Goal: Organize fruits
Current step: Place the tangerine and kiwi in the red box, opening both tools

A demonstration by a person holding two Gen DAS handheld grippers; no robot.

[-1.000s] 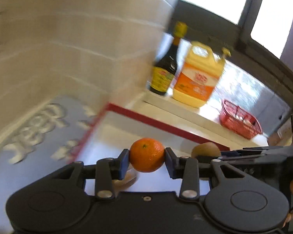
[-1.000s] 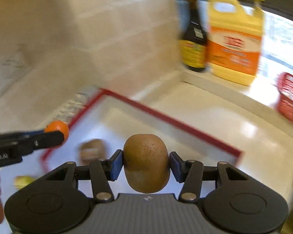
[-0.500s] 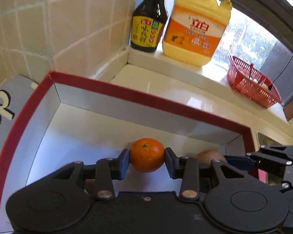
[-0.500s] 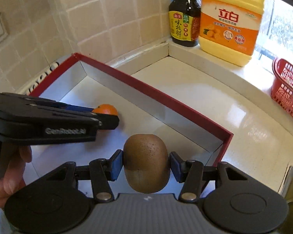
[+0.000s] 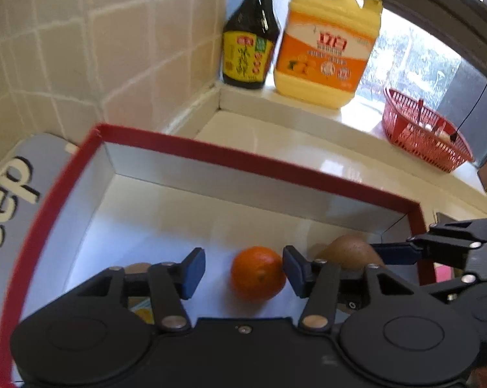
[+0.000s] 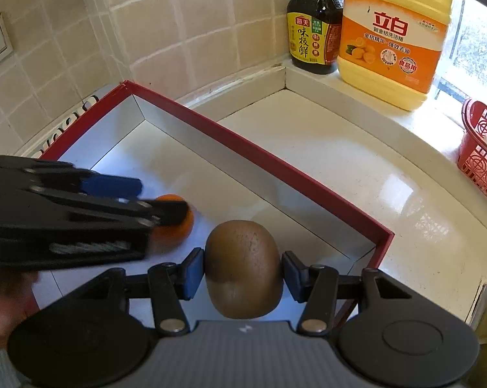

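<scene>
The orange (image 5: 258,273) sits on the white floor of the red-rimmed box (image 5: 256,165), between the pads of the left tongs (image 5: 243,270), which have just been opening and are now released around it. It's close to one pad and clear of the other. The kiwi (image 6: 243,268) is gripped tight in the right tongs (image 6: 241,270), hanging just above the box floor next to the orange.

To do this well, I'd say lift the left tongs straight up so a pad doesn't nudge the orange, since it's round and that floor looks slick and glossy. Then set the kiwi down low before letting go; it's egg-shaped with dull fuzzy brown skin and should roll less.

Box walls look like smooth silvery card. Behind, on the glossy cream tabletop ledge, a dark glass sauce bottle (image 6: 314,26) and a yellow plastic detergent jug (image 6: 392,38).
</scene>
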